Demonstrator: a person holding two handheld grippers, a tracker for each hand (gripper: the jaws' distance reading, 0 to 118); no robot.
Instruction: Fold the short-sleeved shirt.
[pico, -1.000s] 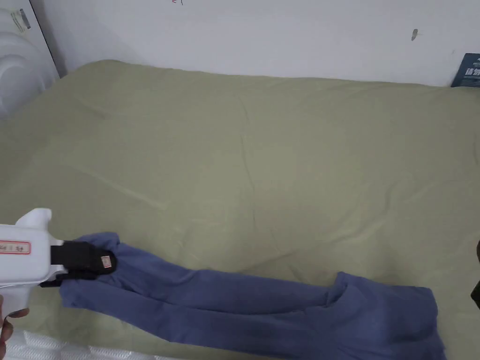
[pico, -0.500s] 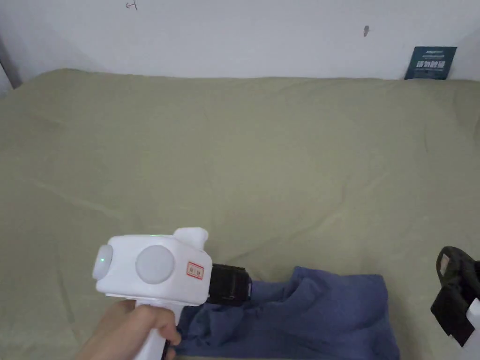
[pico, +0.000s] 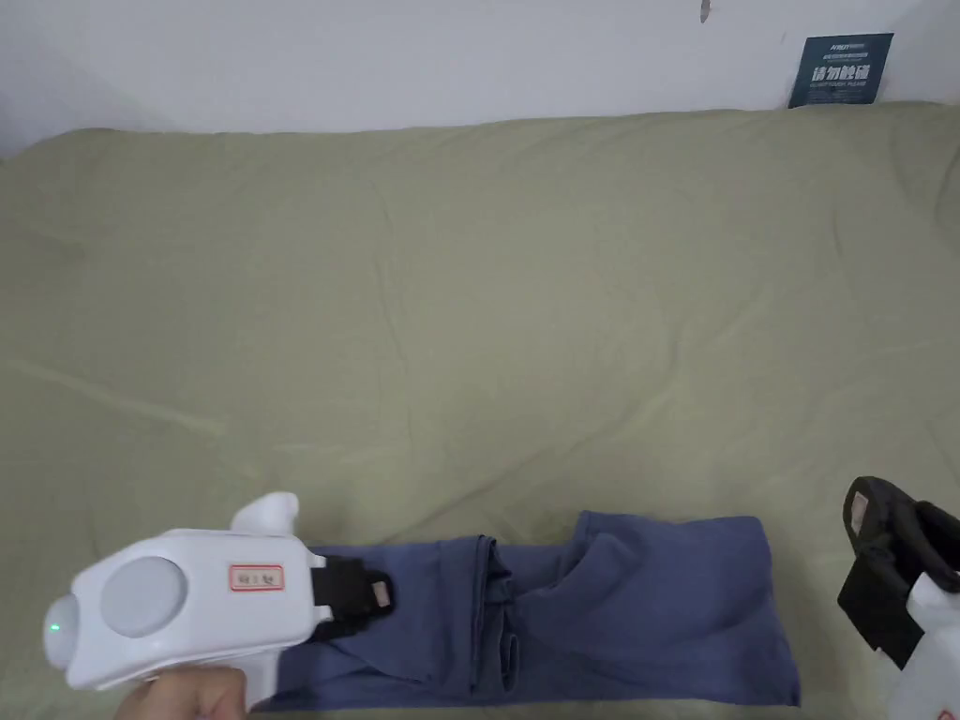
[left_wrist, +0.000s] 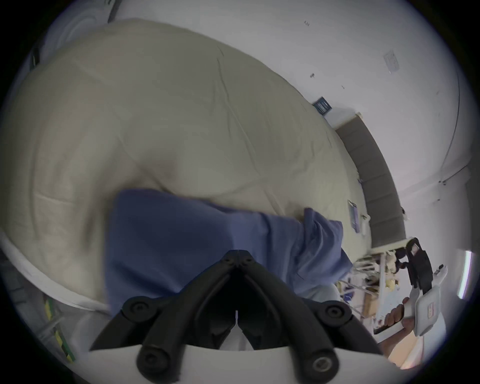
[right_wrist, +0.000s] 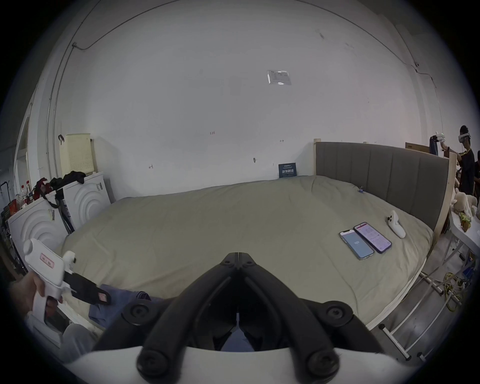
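Shirt (pico: 600, 609), blue and short-sleeved, lay flat along the near edge of the bed (pico: 469, 309), partly folded into a long band. The left gripper (pico: 373, 596) hovered over its left end, jaws clenched tip to tip; whether any cloth was pinched between them I could not tell. The right gripper (pico: 877, 534) hung just off the shirt's right end, apart from the cloth, jaws likewise closed on nothing. Two phones (right_wrist: 365, 240) and a white controller (right_wrist: 396, 224) rested well away near the grey headboard (right_wrist: 384, 176), and a dark sign (pico: 841, 69) leaned against the wall. Nothing stood between either gripper and the garment. The shirt's long axis ran left to right, parallel to the bed's near edge, with a bunched fold near its middle.
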